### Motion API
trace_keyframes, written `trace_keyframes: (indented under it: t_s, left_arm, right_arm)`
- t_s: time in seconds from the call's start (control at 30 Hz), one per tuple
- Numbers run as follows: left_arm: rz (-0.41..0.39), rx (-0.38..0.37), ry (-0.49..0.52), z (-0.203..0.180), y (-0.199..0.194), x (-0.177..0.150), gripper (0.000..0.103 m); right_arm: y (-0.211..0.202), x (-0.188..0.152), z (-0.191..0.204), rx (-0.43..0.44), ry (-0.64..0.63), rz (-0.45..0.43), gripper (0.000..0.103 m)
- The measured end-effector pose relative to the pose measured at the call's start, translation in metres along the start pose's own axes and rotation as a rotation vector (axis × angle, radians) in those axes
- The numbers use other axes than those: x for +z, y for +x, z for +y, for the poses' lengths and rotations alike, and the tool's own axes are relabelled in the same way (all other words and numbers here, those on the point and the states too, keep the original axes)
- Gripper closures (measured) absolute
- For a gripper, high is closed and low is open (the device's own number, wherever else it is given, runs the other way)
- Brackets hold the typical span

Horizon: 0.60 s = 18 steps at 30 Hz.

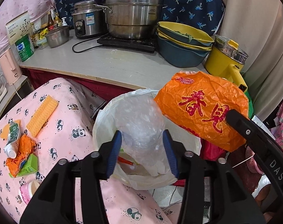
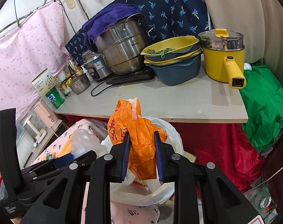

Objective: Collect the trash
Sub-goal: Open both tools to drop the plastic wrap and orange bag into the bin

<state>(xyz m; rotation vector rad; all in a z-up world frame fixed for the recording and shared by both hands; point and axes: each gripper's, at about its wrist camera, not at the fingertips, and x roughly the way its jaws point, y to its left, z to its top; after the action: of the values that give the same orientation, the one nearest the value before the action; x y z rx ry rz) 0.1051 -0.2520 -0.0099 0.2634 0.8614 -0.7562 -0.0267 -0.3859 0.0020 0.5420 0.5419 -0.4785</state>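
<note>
A white bin lined with a clear bag (image 1: 104, 130) stands between the pink panda-print table and the counter; it shows in the right wrist view too (image 2: 169, 132). My left gripper (image 1: 142, 152) holds a crumpled clear plastic bag (image 1: 141, 125) between its blue pads, over the bin. My right gripper (image 2: 142, 155) is shut on an orange plastic bag with red characters (image 2: 141, 143), held above the bin; it also shows in the left wrist view (image 1: 203, 108). More trash lies on the table: a wafer (image 1: 42, 115), a squeezed tube (image 1: 11, 138), an orange wrapper (image 1: 20, 153), a green carton (image 1: 29, 165).
A counter (image 1: 111, 63) behind the bin carries a steel steamer pot (image 1: 134, 13), rice cooker (image 1: 86, 18), stacked blue-yellow basins (image 1: 182, 44) and a yellow electric pot (image 1: 227, 59). A green bag (image 2: 262, 104) and red cloth (image 2: 216, 145) are on the right.
</note>
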Motion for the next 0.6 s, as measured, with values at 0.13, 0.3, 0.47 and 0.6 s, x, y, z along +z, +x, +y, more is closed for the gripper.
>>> trace_keyframes:
  t_s: [0.13,0.3,0.47,0.6]
  left_arm:
    - [-0.017,0.014,-0.013,0.004,-0.002,0.002,0.040]
    - [-0.018,0.024,-0.036,0.015,-0.004,0.002,0.038]
    - [-0.027,0.043,-0.063,0.029,-0.008,0.002,0.035]
    - [-0.031,0.053,-0.085,0.039,-0.011,0.001,0.035]
  right_arm:
    - [0.005,0.004,0.003,0.002,-0.008,0.000,0.079]
    - [0.009,0.005,0.008,0.004,-0.016,0.005,0.079]
    - [0.014,0.005,0.015,0.010,-0.026,0.013,0.079]
    - [0.019,0.005,0.022,0.014,-0.040,0.018,0.078]
